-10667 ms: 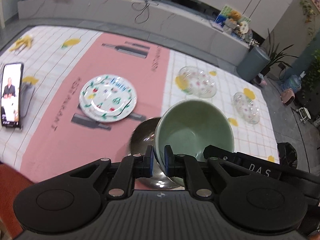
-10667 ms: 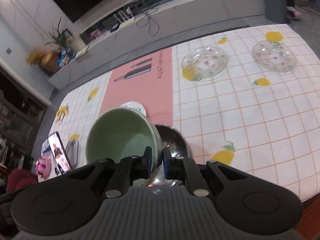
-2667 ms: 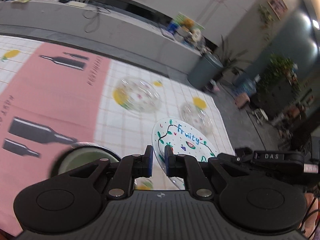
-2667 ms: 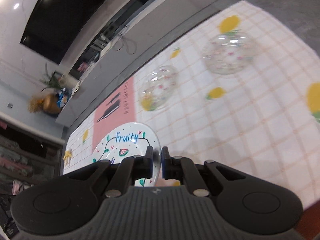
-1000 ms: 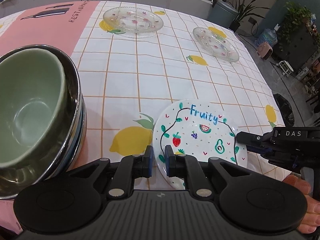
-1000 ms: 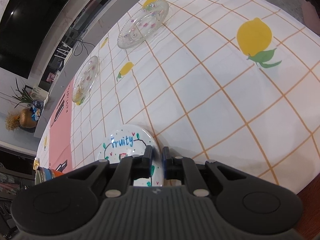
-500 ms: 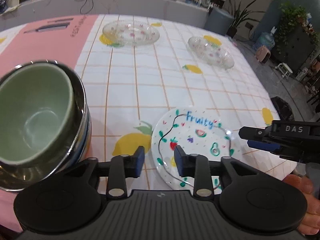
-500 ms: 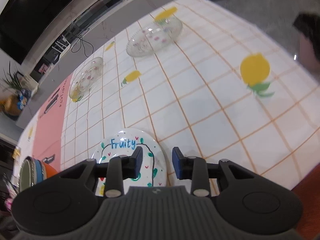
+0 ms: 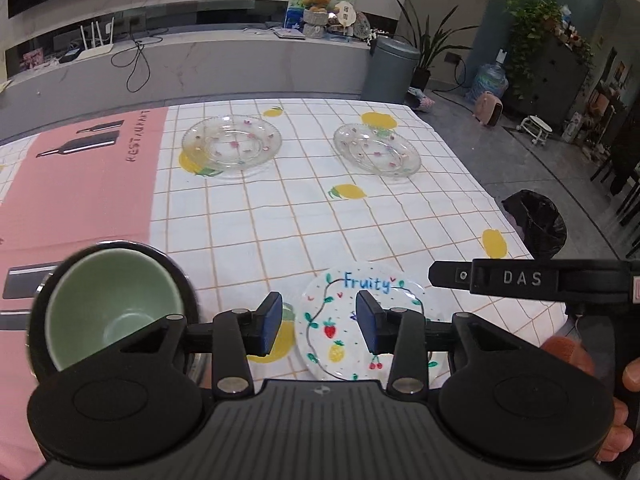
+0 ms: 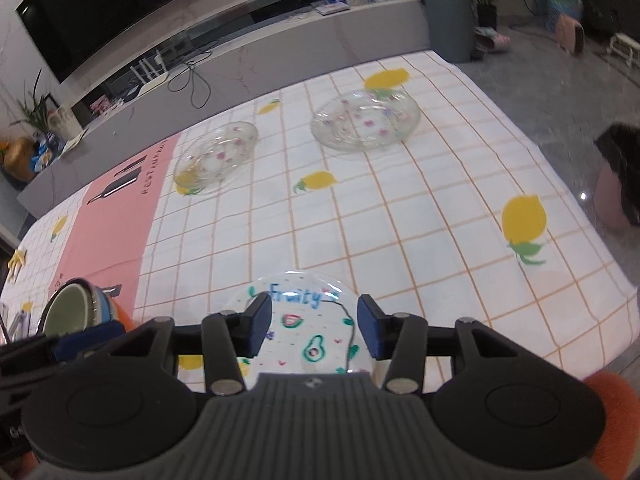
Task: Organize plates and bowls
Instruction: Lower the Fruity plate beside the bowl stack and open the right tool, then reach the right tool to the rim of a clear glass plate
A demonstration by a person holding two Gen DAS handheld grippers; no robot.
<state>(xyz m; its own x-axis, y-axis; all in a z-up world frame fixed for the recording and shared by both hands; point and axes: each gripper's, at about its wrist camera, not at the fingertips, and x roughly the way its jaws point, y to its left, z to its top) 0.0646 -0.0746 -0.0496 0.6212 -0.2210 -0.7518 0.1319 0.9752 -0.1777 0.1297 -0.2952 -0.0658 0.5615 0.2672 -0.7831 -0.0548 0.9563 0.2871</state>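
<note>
Two grippers, left [image 9: 318, 322] and right [image 10: 314, 330], hover spread and empty above the Fruity plate [image 9: 360, 326] lying flat beside the stacked bowls [image 9: 106, 308]; next, fetch a glass plate [image 9: 231, 146] beyond it, pinching its rim squarely.

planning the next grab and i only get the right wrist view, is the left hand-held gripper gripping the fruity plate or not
Observer: No. The left hand-held gripper is open, its pads wide apart above the Fruity plate, and it grips nothing.
Operator: ok and is there anything down in the green bowl
Observer: Nothing. The green bowl is empty down to its bottom, and it sits nested inside a dark metal bowl.
</note>
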